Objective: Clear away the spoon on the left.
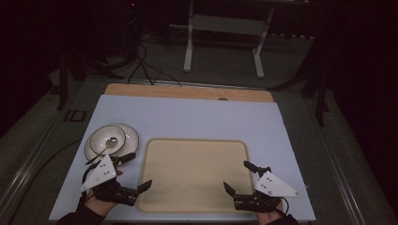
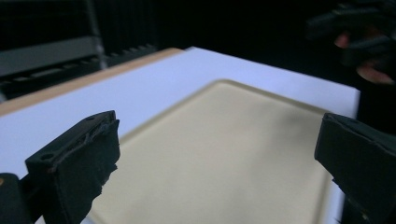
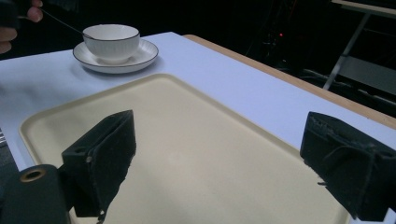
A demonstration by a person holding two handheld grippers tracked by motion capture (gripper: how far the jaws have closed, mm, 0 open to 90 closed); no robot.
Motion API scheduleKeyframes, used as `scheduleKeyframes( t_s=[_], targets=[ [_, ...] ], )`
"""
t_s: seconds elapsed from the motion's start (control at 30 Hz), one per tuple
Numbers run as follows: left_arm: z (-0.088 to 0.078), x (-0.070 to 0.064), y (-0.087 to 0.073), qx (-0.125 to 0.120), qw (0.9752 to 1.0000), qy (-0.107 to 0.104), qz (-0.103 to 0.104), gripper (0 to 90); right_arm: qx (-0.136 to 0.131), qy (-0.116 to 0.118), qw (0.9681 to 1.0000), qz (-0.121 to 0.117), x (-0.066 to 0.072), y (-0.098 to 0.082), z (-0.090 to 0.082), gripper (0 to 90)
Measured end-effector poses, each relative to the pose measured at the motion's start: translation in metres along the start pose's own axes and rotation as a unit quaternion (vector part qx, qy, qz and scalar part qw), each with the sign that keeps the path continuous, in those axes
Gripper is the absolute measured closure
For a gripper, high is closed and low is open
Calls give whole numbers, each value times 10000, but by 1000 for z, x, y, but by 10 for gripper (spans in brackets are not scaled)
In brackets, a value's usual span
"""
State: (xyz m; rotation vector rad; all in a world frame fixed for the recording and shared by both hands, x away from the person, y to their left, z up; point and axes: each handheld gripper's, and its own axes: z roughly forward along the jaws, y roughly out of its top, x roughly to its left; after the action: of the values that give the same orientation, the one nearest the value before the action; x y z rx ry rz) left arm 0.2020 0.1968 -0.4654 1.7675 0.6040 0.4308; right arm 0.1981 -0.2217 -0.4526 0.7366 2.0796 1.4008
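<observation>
The white ceramic bowl (image 1: 108, 139) with a spoon in it is sitting on its white saucer (image 1: 130, 146) at nine o'clock of the cream plastic tray (image 1: 192, 173). The left gripper (image 1: 139, 171), nearest it, is hanging wide open and empty; the right gripper (image 1: 240, 175) is gaping empty too. I judge approaching the saucer's rim level is best.

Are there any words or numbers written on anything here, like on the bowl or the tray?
None: no words, numbers or signs can be read. The cream tray, the white bowl with its dark rim line, the saucer under it and the pale blue table top are all plain. The grey plates on the left gripper and right gripper bear only screw heads.
</observation>
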Motion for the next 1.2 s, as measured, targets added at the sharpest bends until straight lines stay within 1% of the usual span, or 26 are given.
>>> scheduleKeyframes(
  t_s=[0.03, 0.1, 0.13, 0.17, 0.23, 0.33, 0.4, 0.43, 0.53, 0.7, 0.8, 0.93, 1.0, 1.07, 1.1, 1.2],
  targets=[
    [0, -2, 1, 6, 10000, -67, 19, 8, -14, 7, 10000, -10, 0, 1, 0, 107],
    [1, -7, 6, 69, 9995, -306, 50, 8, -25, 11, 10000, -17, 1, 1, 0, 107],
    [1, -7, 6, 69, 9995, -306, 50, 8, -25, 11, 10000, -17, 1, 1, 0, 107],
    [2, -12, 12, 100, 9987, -494, 103, 8, -6, 2, 10000, -39, 2, 1, 0, 107],
    [2, -17, 17, 78, 9978, -647, 120, 8, -29, 36, 10000, -81, 4, 2, 0, 107],
    [3, -23, 27, 65, 9967, -780, 227, 8, -62, 36, 9999, -139, 6, 3, -2, 107],
    [3, -26, 33, 115, 9960, -833, 315, 8, -61, -3, 9998, -188, 7, 3, -2, 108],
    [4, -28, 35, 127, 9953, -898, 330, 8, -61, -6, 9998, -197, 7, 3, -1, 107],
    [5, -32, 43, 176, 9941, -977, 443, 8, -71, -1, 9998, -207, 7, 3, -1, 107],
    [5, -35, 56, 198, 9930, -1034, 540, 9, -102, 0, 9997, -221, 8, 4, -1, 107],
    [4, -35, 65, 218, 9928, -987, 637, 9, -147, -12, 9996, -253, 9, 4, -1, 107],
    [3, -33, 74, 195, 9932, -887, 723, 15, -194, -28, 9994, -268, 9, 4, -2, 107],
    [3, -31, 79, 201, 9934, -851, 741, 15, -177, -22, 9995, -271, 9, 4, -2, 107],
    [1, -29, 83, 220, 9938, -787, 750, 15, -173, -23, 9995, -270, 10, 4, -1, 107],
    [0, -28, 85, 219, 9941, -723, 776, 15, -170, -18, 9995, -271, 10, 4, -1, 107],
    [-3, -23, 91, 218, 9950, -608, 766, 21, -161, -12, 9995, -268, 10, 3, -1, 107]
  ],
)
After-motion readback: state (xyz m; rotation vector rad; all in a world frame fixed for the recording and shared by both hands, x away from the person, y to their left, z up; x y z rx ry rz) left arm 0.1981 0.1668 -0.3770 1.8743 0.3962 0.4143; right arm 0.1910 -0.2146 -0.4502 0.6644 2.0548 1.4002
